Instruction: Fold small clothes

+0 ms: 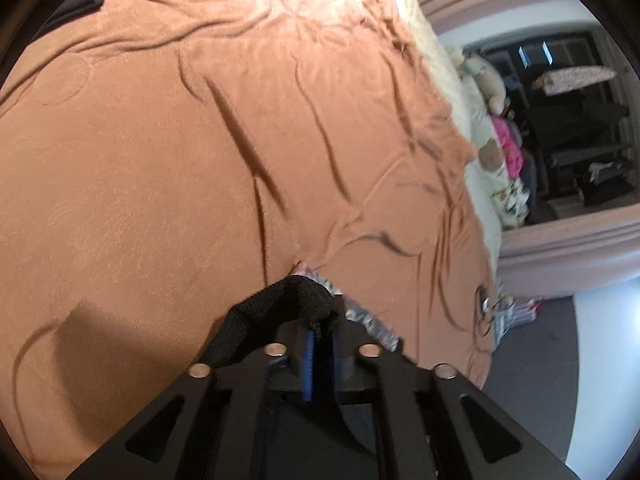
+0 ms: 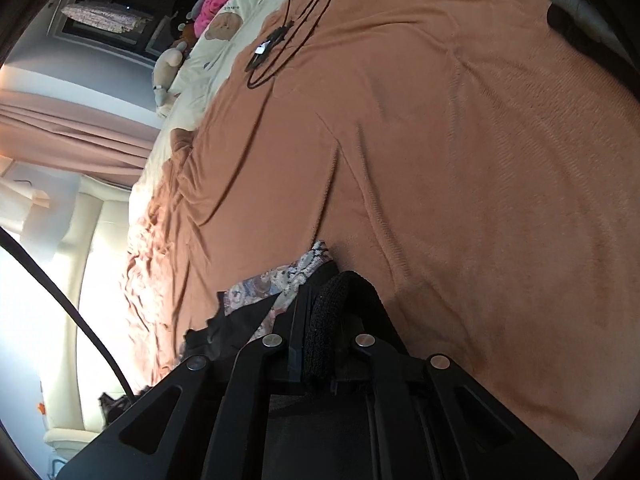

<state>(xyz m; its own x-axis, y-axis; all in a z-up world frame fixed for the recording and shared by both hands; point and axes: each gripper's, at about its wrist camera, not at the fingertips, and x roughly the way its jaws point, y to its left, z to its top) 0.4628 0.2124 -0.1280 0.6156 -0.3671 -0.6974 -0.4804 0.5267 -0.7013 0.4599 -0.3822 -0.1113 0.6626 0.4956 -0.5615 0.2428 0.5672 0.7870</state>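
Garment (image 2: 276, 284) (patterned, black band) above bed blanket (image 2: 460, 160): left gripper (image 1: 319, 330) fingers and right gripper (image 2: 316, 320) fingers pinch its black band; lower both together, flat.

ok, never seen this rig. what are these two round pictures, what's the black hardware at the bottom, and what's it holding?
No robot here: a person carries hand-held tongs in each hand, each with a fisheye camera looking along its fingers, hence the round pictures. One view is from the left tongs, the other from the right tongs. Both look down on an orange blanket covering a bed. A thick black knitted edge sits between each pair of jaws, and a floral patterned garment lies just beyond them. A black cable lies farther off on the blanket.
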